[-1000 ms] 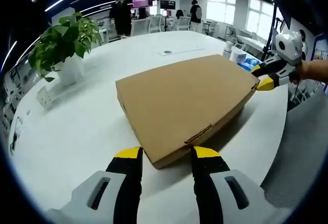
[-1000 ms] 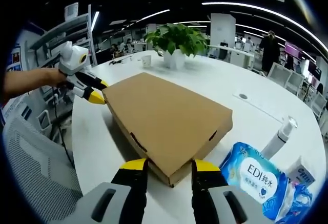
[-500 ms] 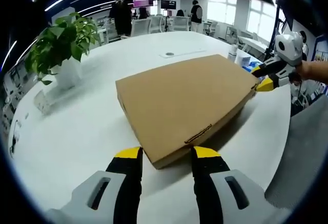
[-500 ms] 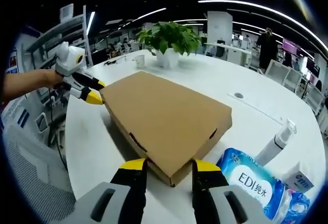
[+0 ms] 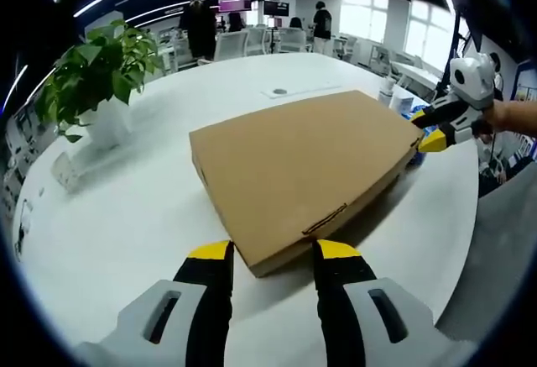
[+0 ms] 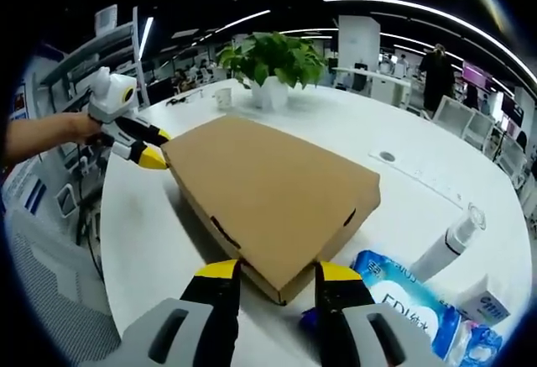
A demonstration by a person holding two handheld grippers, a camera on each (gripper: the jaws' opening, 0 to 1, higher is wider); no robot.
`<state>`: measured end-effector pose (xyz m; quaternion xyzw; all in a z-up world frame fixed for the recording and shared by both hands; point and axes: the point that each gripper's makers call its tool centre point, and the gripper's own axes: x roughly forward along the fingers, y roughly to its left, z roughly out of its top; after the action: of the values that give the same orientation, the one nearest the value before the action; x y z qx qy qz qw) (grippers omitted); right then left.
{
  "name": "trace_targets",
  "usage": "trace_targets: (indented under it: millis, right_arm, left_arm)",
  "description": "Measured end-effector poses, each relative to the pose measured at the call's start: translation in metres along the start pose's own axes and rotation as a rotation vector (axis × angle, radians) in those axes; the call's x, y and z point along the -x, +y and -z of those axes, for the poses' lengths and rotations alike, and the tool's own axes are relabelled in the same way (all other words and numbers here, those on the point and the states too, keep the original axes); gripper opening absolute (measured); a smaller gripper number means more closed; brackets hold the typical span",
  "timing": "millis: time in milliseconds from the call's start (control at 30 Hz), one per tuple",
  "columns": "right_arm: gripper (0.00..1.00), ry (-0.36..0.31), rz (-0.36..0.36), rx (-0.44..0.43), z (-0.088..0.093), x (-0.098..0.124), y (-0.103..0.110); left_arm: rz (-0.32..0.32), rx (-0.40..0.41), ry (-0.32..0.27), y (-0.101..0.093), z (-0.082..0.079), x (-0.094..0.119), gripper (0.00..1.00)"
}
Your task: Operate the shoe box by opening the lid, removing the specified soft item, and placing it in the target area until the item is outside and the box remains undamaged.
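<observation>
Shoe box (image 5: 304,164) lies flat and closed on the white round bench (image 5: 126,216), lid down, cardboard unmarked. Left gripper view: left gripper (image 5: 273,254) has its fingers (image 5: 211,254) spread apart, straddling the near corner of the box; the corner sits between the yellow tips, just ahead of them, and contact cannot be told. Right gripper (image 5: 432,128) comes in from the right at the far corner of the box, its yellow-tipped fingers parted around the lid edge there.

Right gripper view: right gripper (image 6: 275,272) likewise open, one finger either side of the near box corner (image 6: 273,195). Left gripper (image 6: 147,149) at the opposite corner, held by a hand (image 6: 80,125). Blue wipes pack (image 6: 411,296) and a white bottle (image 6: 449,241) lie beside the box to the right; potted plant (image 6: 268,65) stands beyond it.

Versus 0.5 s ago: box and both grippers hold the same relation; lid not raised. In the right gripper view the wipes pack sits lower and more cut off by the frame edge, a camera shift.
</observation>
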<state>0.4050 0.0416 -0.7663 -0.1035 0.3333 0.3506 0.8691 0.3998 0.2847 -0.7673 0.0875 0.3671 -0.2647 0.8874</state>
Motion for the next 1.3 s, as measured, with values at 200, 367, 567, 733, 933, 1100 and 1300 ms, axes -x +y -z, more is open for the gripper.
trace_targets:
  millis: [200,367,567,733,933,1100,1300]
  right_arm:
    - [0.33,0.003,0.006,0.004,-0.001,-0.001,-0.002]
    - [0.35,-0.022,0.038,0.020,0.000,0.006,-0.002]
    - [0.37,-0.046,0.060,0.023,0.005,0.025,-0.006]
    - [0.40,-0.062,0.084,0.038,0.011,0.044,-0.010]
    - [0.42,-0.095,0.119,0.025,0.015,0.071,-0.016]
    - [0.45,-0.114,0.148,-0.012,0.024,0.095,-0.019]
    - [0.52,-0.115,0.189,-0.033,0.040,0.120,-0.023]
  left_arm:
    - [-0.004,0.003,-0.001,0.001,-0.001,-0.001,0.38]
    - [-0.032,0.008,-0.019,0.002,0.001,0.006,0.38]
    - [-0.042,0.016,-0.038,-0.003,0.003,0.020,0.41]
    - [-0.047,0.015,-0.055,-0.010,0.004,0.031,0.43]
    - [-0.053,0.013,-0.083,-0.019,0.003,0.048,0.45]
    - [-0.058,0.013,-0.108,-0.030,0.002,0.061,0.48]
    - [-0.057,0.019,-0.134,-0.046,0.001,0.072,0.54]
